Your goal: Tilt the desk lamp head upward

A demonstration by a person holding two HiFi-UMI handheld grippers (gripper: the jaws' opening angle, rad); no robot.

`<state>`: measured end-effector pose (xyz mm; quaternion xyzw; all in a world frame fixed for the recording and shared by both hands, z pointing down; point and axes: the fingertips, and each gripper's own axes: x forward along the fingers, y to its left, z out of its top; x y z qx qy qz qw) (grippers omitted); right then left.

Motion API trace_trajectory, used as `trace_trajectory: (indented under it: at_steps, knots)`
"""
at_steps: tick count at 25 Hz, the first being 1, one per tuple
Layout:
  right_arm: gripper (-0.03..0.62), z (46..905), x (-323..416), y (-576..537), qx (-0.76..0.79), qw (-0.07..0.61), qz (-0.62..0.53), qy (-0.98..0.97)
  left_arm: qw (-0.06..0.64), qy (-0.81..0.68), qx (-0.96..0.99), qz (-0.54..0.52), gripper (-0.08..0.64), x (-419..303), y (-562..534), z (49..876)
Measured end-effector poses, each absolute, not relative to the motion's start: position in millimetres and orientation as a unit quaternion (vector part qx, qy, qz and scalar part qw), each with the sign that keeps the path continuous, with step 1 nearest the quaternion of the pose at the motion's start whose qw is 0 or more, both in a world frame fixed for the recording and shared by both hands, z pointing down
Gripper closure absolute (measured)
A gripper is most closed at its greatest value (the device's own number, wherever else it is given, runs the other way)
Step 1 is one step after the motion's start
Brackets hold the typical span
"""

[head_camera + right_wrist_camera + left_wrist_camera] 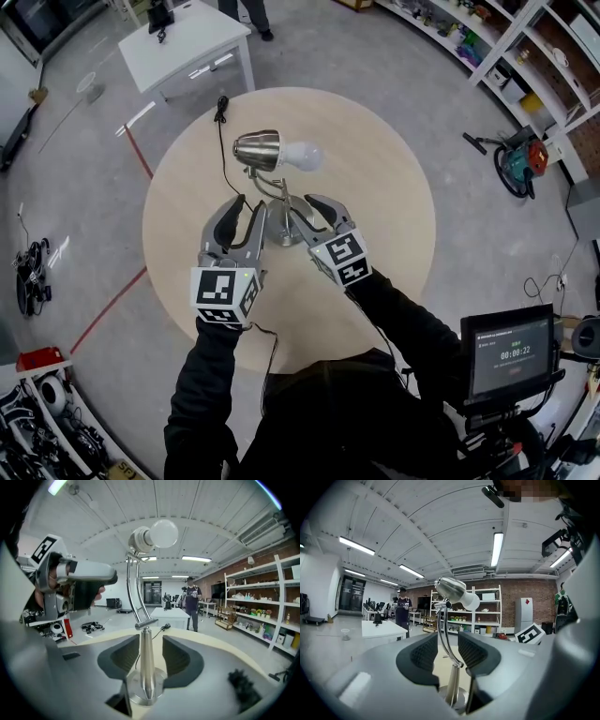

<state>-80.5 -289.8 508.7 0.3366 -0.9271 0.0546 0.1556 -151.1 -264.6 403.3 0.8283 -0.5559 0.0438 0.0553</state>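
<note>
A chrome desk lamp stands on the round wooden table [394, 244]. Its head [257, 149] lies about level, with the white bulb [303, 156] pointing right, above the round base [284, 232]. My left gripper [246, 210] is at the left of the base. In the left gripper view it [449, 651] is open, and the curved lamp arm [443, 630] rises between the pads without touching them. My right gripper [314, 214] is at the right of the base. In its own view it [146, 656] is open around the upright post [146, 667], with a gap on each side.
The lamp's black cord [222, 131] runs to the table's far edge. Beyond it stands a white table [187, 42]. Shelves [553, 56] and a vacuum cleaner [516, 161] are at the right, a monitor [507, 352] is near my right side. A person [401, 607] stands far off.
</note>
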Motion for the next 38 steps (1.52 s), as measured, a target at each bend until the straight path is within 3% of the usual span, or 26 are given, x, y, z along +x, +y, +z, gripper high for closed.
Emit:
trace_trajectory:
  at_steps: [11,17,26,31,38]
  knots:
    - [0.448,469,-37,-260,0.34,0.083,0.115,-0.93,0.114,-0.528,0.84,0.054,0.42,-136,-209,451]
    - [0.449,440,-52,-236,0.301,0.076,0.121,-0.943,0.149,-0.527,0.835,0.05,0.422,-149,-172,448]
    - [0.449,420,-15,-194,0.294,0.031,0.177,-0.939,0.233,-0.494,0.836,0.053,0.437,-110,-133,493]
    - [0.46,448,-3,-174,0.305,0.035,0.173,-0.936,0.222,-0.464,0.857,0.037,0.447,-84,-133,514]
    - [0.489,400,11,-158,0.3,0.038,0.153,-0.941,0.191,-0.488,0.852,0.014,0.457,-75,-130,438]
